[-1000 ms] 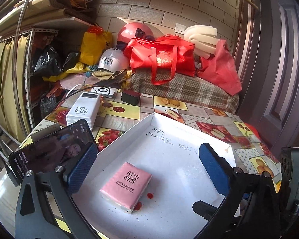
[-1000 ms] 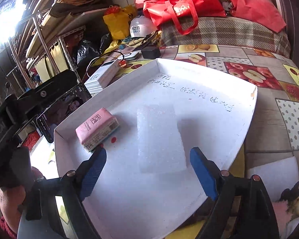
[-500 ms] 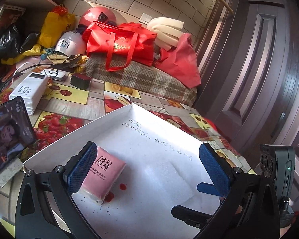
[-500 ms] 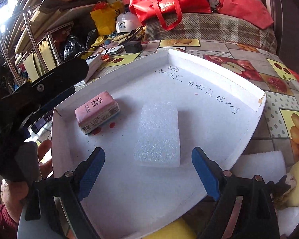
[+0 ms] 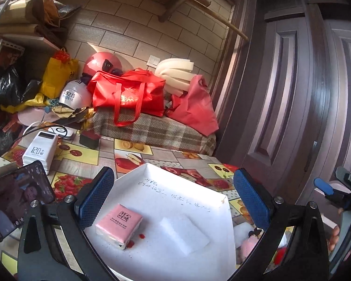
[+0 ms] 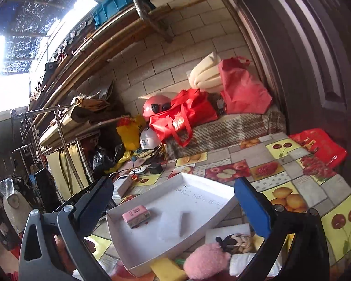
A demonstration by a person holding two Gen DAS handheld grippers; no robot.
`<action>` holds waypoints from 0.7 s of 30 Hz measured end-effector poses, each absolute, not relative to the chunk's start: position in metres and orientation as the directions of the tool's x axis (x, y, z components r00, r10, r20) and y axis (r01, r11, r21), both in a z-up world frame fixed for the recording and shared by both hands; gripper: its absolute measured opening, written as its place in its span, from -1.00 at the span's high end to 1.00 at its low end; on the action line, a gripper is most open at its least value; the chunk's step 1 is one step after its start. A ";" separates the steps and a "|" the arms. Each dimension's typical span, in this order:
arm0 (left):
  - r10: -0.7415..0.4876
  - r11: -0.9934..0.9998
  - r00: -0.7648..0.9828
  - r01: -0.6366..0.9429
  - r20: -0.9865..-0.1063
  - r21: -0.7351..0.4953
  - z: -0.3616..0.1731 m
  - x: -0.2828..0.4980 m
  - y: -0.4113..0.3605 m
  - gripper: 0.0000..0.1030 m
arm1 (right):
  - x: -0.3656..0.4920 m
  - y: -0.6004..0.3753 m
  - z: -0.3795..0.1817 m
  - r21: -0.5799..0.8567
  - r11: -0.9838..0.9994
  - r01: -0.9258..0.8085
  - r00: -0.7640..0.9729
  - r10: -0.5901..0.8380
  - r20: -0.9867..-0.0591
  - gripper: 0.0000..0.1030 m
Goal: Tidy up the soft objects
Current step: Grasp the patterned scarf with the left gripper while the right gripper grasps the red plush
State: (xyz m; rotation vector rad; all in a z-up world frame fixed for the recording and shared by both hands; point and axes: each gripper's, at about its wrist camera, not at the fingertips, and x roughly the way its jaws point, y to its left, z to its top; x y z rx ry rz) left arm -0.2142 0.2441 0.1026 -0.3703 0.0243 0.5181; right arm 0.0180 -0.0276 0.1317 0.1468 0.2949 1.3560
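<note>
Right hand-held gripper (image 6: 175,201): we see the jaws spread wide, they have just been opening further, nothing clamped between them. Lower centre of the right wrist view, nearest us: pink fluffy toy (image 6: 206,261), yellow sponge (image 6: 167,269) and a white foam piece (image 6: 231,230), all on the surface outside the tray

Left hand-held gripper (image 5: 173,201): jaws apart, empty, hovering over the tray's near end. Pink tissue pack (image 5: 119,222) sits low centre-left in the left wrist view, just inside the left pad. White foam block (image 5: 183,233) lies flat beside it to the right, close but not touching. Both are inside the white tray (image 5: 199,192); we count a few red spots on the tray floor near the pack, handwriting toward the far wall

Left edge of the left wrist view: phone (image 5: 14,199) propped up, screen lit. Past it a white power bank (image 5: 41,151) on the fruit-print surface (image 5: 133,151)

Far end, upper centre: plaid cushion (image 5: 156,131) carrying a red tote bag (image 5: 128,96), pink helmet (image 5: 103,64) and white helmet (image 5: 76,96) behind and to the left, rolled cream foam (image 5: 175,72) on the right against the brick wall
</note>
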 end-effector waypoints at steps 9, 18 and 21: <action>0.035 0.974 0.915 -0.121 -0.402 -0.189 0.080 -0.140 0.127 -0.99 | 0.085 -0.091 0.079 0.313 0.386 -0.868 0.241 0.877 -0.415 -1.00; -0.059 0.998 0.719 0.026 -0.693 -0.057 0.032 -0.096 0.035 -0.83 | 0.046 -0.061 0.035 0.197 0.246 -0.949 0.076 0.785 -0.614 -0.71; -0.076 0.996 0.709 0.018 -0.701 -0.090 0.029 -0.091 0.037 -0.75 | 0.039 -0.041 0.024 0.208 0.212 -0.955 0.028 0.762 -0.647 -0.60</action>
